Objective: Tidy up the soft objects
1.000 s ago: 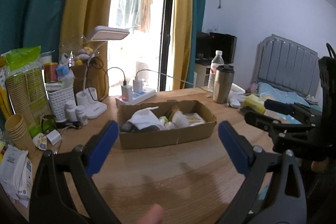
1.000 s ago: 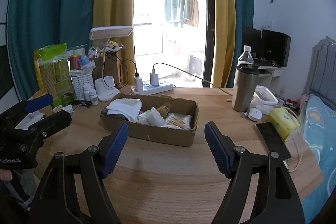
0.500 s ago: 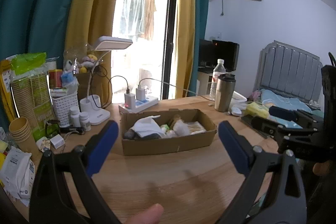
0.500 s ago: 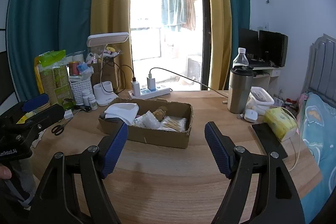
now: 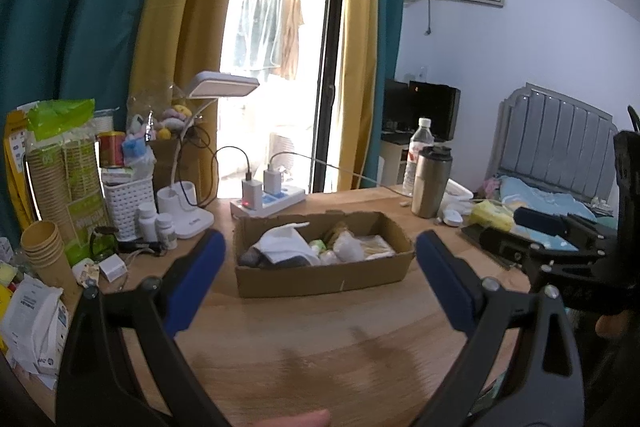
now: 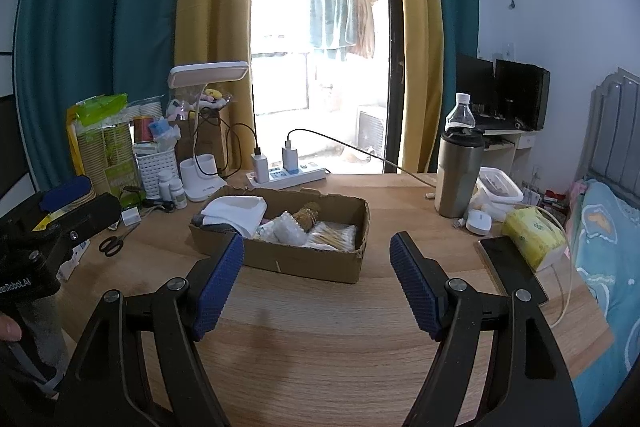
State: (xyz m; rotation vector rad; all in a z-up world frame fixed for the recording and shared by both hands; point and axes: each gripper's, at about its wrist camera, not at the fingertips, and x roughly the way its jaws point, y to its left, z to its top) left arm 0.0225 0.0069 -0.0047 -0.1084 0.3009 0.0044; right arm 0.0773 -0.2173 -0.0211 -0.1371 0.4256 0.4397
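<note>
Soft objects sat together in the cardboard box (image 5: 320,279), which lay ahead of both grippers on the wooden table (image 6: 320,347): a folded white cloth (image 6: 236,211) at the end of the box toward the left gripper's side, crinkled white wrapping (image 6: 286,229) beside it, a brown fibrous bundle (image 6: 306,215) behind that, and a flat pack of pale sticks (image 6: 334,237) toward the right gripper's side. A dark item lay partly under the cloth; what it was could not be told.

The left gripper (image 5: 320,267) hung above the table short of the box, its blue pads (image 5: 192,287) spread wide with nothing between them. The right gripper (image 6: 318,281) hung likewise, jaws wide and empty, the box's near wall just beyond its fingertips. Each showed at the edge of the other's view, so the two flanked the box from the near side.

As a judgement, the scene fitted two stages equally: the soft things gathered in the box and the grippers drawn clear, or the grippers poised ahead of reaching in to sort the contents. Nothing soft lay loose on the bare wood between grippers and box.

If a reach into the box were due, it would call for coming down over the near wall rather than through it, and pinching low on cloth or wrapping, since both would sag and could drag neighbours out.
</note>
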